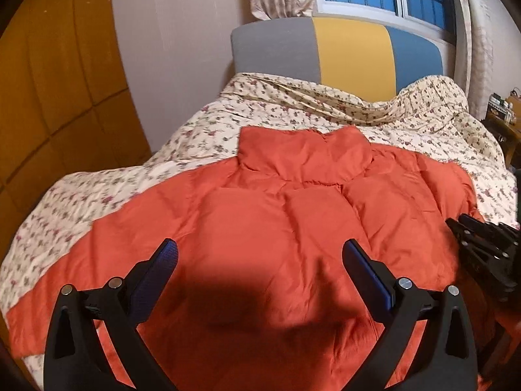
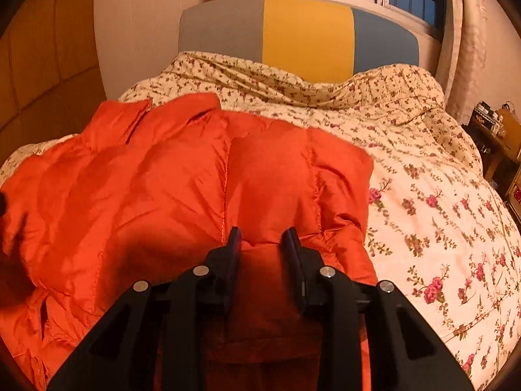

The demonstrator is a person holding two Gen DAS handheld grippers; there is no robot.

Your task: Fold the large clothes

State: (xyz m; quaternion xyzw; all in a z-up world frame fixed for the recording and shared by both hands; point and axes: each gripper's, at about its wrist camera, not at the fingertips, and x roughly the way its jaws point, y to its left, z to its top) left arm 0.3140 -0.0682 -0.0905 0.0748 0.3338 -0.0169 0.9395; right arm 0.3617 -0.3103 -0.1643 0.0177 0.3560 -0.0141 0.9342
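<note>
My left tool (image 1: 260,254): fingers wide apart, nothing between them, hovering over the orange puffer jacket (image 1: 276,228). My right tool (image 2: 262,239): fingers narrow; a quilted fold bulges between them, but I can't tell if the pads are pinching it. The jacket is glossy, stitched in puffy panels, spread flat across the bed's near edge, collar toward the headboard (image 1: 338,52). Floral duvet (image 2: 423,195) is rumpled beneath it. The padded headboard is grey, yellow and blue.
</note>
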